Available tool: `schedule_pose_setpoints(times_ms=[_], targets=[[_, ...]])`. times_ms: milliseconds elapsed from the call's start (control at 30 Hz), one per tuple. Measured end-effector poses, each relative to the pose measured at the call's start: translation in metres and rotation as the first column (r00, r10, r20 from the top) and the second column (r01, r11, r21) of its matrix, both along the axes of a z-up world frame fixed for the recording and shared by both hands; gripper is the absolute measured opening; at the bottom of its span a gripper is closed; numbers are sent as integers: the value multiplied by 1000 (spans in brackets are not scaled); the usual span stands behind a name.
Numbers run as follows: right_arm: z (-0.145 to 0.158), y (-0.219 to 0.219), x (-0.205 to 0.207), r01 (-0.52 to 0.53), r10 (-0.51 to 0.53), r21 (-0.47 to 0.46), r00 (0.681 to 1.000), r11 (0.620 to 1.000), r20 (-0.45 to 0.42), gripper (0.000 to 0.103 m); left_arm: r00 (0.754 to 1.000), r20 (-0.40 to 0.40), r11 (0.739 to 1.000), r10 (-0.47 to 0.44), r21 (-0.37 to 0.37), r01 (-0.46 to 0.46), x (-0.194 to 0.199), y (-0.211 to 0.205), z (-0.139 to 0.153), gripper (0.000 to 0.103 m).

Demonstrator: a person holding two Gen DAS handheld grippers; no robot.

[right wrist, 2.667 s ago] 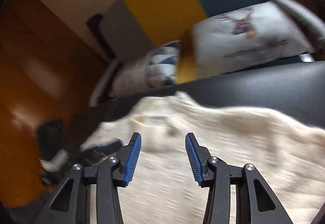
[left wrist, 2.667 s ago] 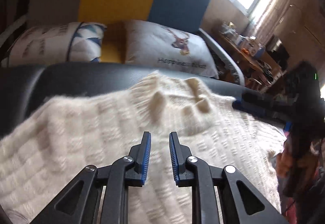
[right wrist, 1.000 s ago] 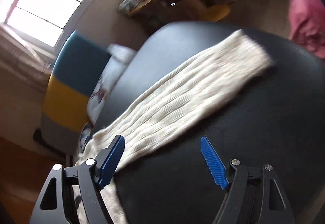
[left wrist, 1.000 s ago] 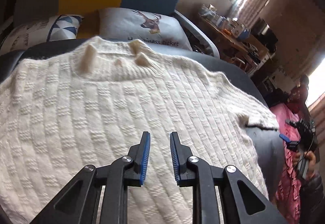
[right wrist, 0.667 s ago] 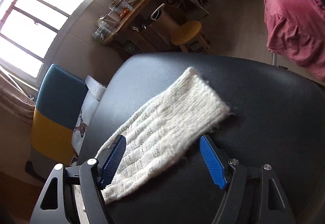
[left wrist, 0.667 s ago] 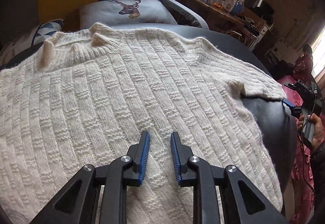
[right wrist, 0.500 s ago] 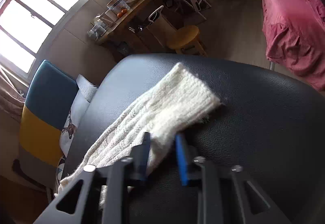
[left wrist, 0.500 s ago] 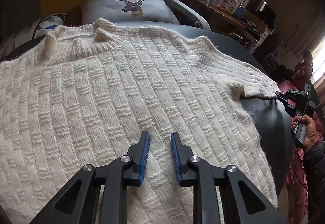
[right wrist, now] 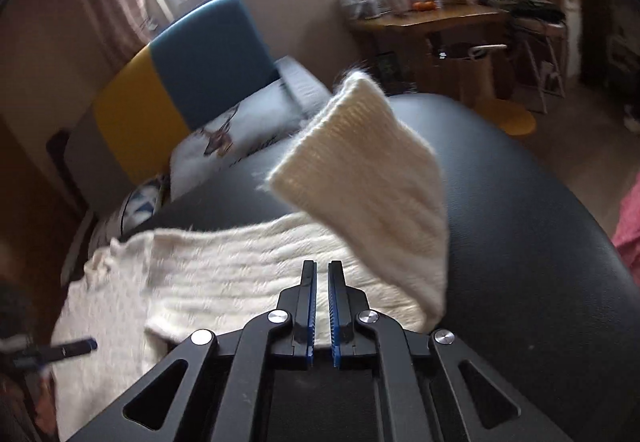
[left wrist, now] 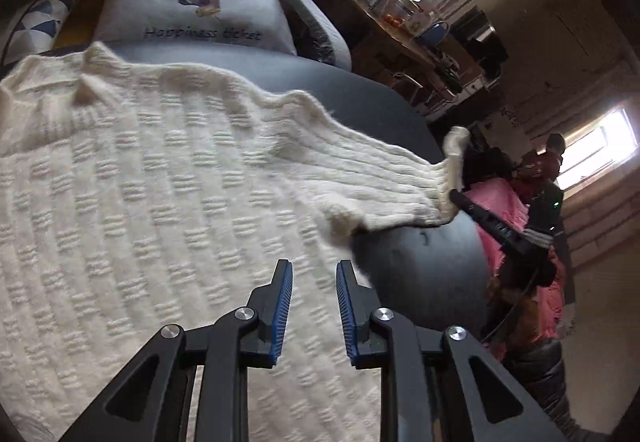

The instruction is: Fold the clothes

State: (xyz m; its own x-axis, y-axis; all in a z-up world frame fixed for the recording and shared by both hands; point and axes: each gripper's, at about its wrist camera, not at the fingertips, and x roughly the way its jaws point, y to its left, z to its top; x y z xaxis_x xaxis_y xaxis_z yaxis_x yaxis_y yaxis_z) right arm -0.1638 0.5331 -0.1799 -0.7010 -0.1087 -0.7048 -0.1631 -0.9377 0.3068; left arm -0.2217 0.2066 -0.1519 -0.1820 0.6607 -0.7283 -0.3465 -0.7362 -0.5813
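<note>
The cream knit sweater is lying spread out on the dark padded table, and the right gripper is pinching the sleeve near its cuff — jaws squeezed together on the knit, cuff end sticking up off the table. The left gripper is hovering over the sweater's body near its edge, jaws sitting a little apart with nothing between them — deer cushion is sitting behind the table.

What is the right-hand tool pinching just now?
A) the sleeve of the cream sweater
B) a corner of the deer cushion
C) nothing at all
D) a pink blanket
A: the right gripper has its fingers closed on the cream sweater's sleeve, whose cuff end stands lifted off the black surface.
</note>
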Motion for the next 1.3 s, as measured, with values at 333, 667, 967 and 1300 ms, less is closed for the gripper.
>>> schedule_pose_setpoints(times_ms=[333,667,967,1300], targets=[[0,-16,9,19,-18,166,1000,986,-8,75,996,38,997,-81,7,80,-21,80,7,23],[-18,20,-33,62,-79,176,992,982,95,14,980,176,989,-94,129,72,-49,109,-15,23],[0,2,6,-35,33,-41,998,999,-53,14,936,346,963,-63,267,-33,-73,134,-51,29],[8,-6,19,-98,74,-213,991,972,-115,14,918,392,888,-54,440,-136,-76,118,-52,30]])
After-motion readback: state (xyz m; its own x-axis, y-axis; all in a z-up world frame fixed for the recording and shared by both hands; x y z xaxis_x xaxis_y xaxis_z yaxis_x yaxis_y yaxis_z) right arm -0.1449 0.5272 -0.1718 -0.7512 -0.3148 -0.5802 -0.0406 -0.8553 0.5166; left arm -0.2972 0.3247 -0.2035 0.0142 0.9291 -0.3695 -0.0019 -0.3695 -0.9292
